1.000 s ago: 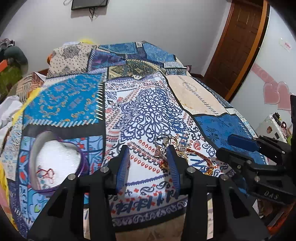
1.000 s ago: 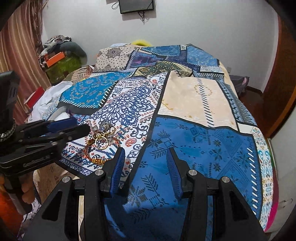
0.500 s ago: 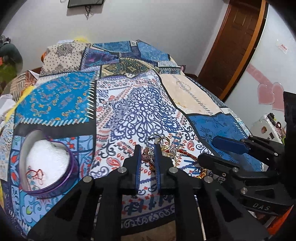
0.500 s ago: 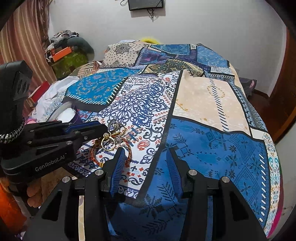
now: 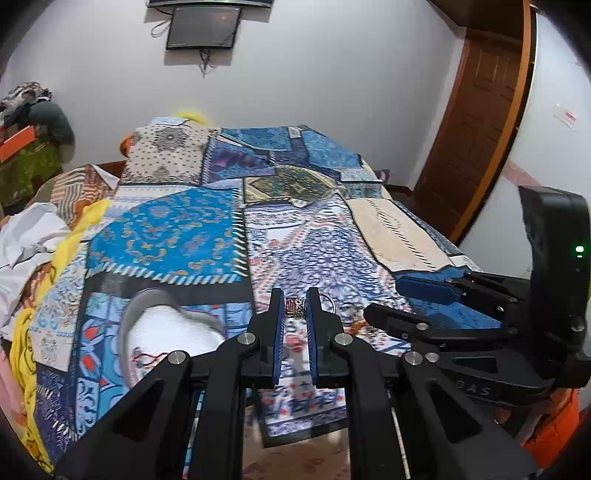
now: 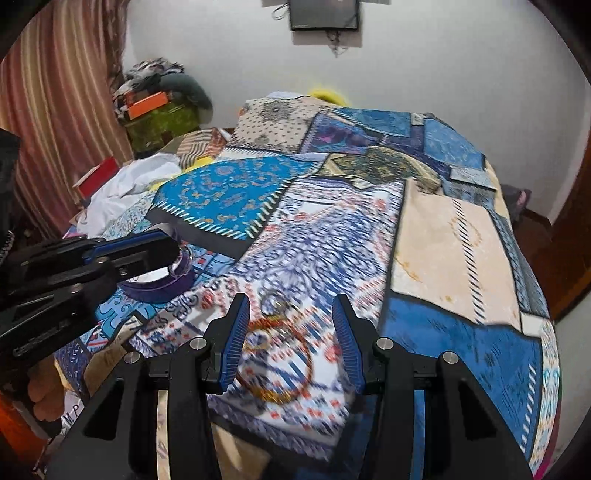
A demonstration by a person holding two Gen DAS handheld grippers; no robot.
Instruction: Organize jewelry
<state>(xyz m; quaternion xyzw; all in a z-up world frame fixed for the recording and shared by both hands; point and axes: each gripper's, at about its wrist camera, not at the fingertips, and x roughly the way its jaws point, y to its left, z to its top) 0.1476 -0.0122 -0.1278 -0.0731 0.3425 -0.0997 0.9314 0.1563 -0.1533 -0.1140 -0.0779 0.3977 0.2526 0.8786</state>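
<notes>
Left gripper: jaws drawn nearly together, clamped on a small patterned ring, which is pinched between the blue pads at the fingertips and is seen raised above the bedspread. The same gripper is seen from the right wrist view with the ring's band showing at its tips.

Right gripper: jaws held partly apart, with nothing between the pads. It is poised above a blurred cluster of bangles and a metal ring lying on the white-and-blue patterned panel of the bedspread. In the left wrist view it is seen at the right, just beside the left gripper.

Heart-shaped box: purple-rimmed, white-lined, placed on the bedspread to the left of the left gripper; a red-threaded piece is lying inside it. Its rim is seen below the left gripper's tips in the right wrist view.

Surroundings: white cloth heaped at the bed's left edge; wooden door at the right; dark screen mounted on the wall.
</notes>
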